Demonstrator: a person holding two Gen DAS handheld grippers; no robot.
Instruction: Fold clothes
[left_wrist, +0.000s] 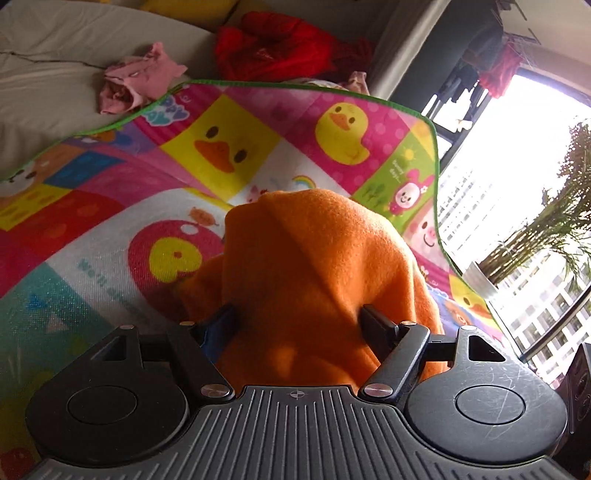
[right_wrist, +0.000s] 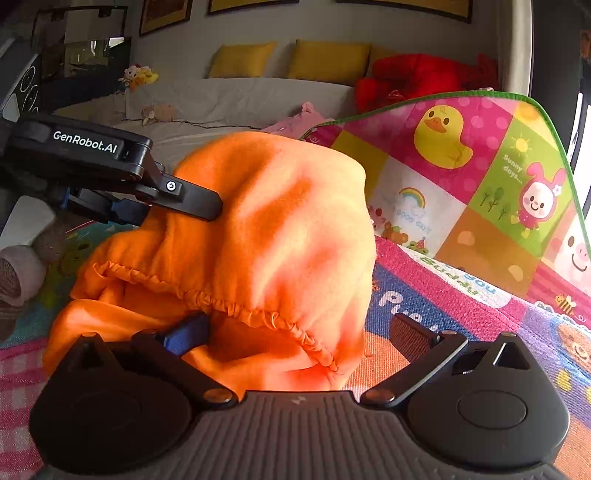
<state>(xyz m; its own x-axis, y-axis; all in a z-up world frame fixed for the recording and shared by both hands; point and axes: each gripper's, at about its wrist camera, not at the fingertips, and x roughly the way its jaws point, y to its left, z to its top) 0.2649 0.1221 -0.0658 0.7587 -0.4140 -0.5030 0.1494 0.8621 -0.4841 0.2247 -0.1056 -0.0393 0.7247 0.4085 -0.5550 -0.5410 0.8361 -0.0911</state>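
Note:
An orange fleece garment is bunched into a raised mound over the colourful play mat. My left gripper has its jaws set wide, and both fingers dig into the thick bundle, which narrows where they squeeze it. The fingertips are buried in cloth. In the right wrist view one left finger pushes into the garment from the left, and the elastic waistband hangs along the near edge. My right gripper is open just under that hem. Its blue finger pad is tucked below the cloth and its other finger is clear of the cloth.
The mat's far part stands up against a pale bed. A pink garment and a red heap lie on the bed, with yellow cushions behind. A bright window and a potted plant are at the right.

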